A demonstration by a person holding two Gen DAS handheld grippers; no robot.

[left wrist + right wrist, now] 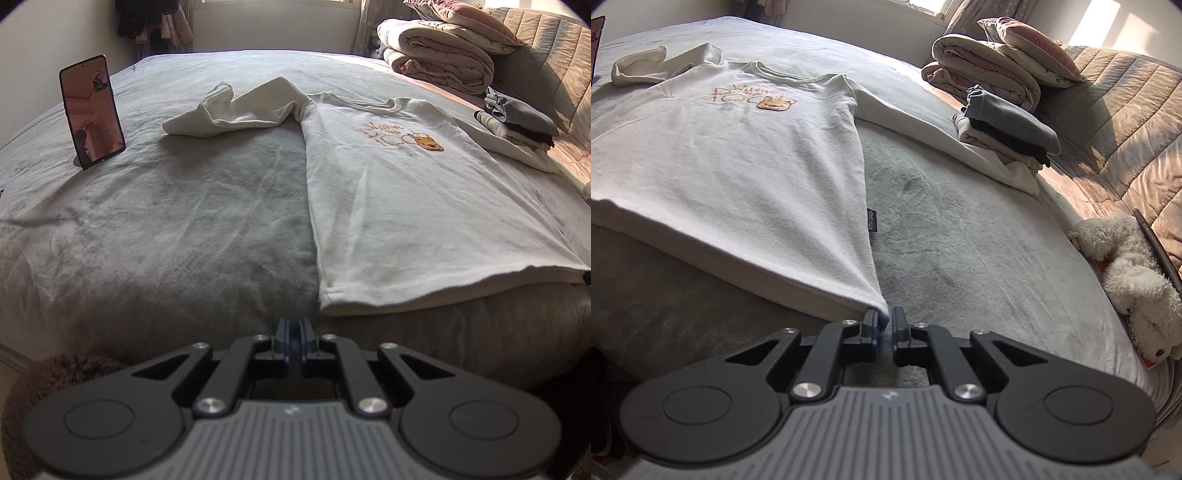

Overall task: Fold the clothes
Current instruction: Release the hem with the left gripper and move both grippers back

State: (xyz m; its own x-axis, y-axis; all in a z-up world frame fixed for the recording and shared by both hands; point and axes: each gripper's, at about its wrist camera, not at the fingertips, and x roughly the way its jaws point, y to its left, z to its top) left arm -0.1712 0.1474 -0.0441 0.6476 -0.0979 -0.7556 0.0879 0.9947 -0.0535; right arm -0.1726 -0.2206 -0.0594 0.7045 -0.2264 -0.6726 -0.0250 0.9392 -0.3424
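Cream cotton, a long-sleeved top point(399, 192) lies spread face-up on the grey blanket point(184, 229) of the bed, its hem at the near edge. One sleeve point(236, 109) is bunched and twisted toward the propped phone point(92, 110); the other point(934, 140) runs out straight until its cuff passes under a small stack of folded clothes point(1008, 136) near the headboard side.

So part of the pile looks dealt with: that stack is neatly squared. The cream top itself shows no fold in the body, and both sleeves remain out to the sides.

The right gripper point(884, 325) sits at the hem's near corner, jaws a narrow gap apart, with the corner of the fabric just inside or against the left finger; whether it truly pinches the cloth I can't quite make out. The left gripper point(294, 332) hovers off the other hem corner, jaws closed together with nothing between them.

Writing: the chest print point(753, 96) has orange lettering beside a bear's face, seemingly "Winnie the Pooh", though it's hard to read. A small dark side tag point(870, 219) carries text too tiny to make out.
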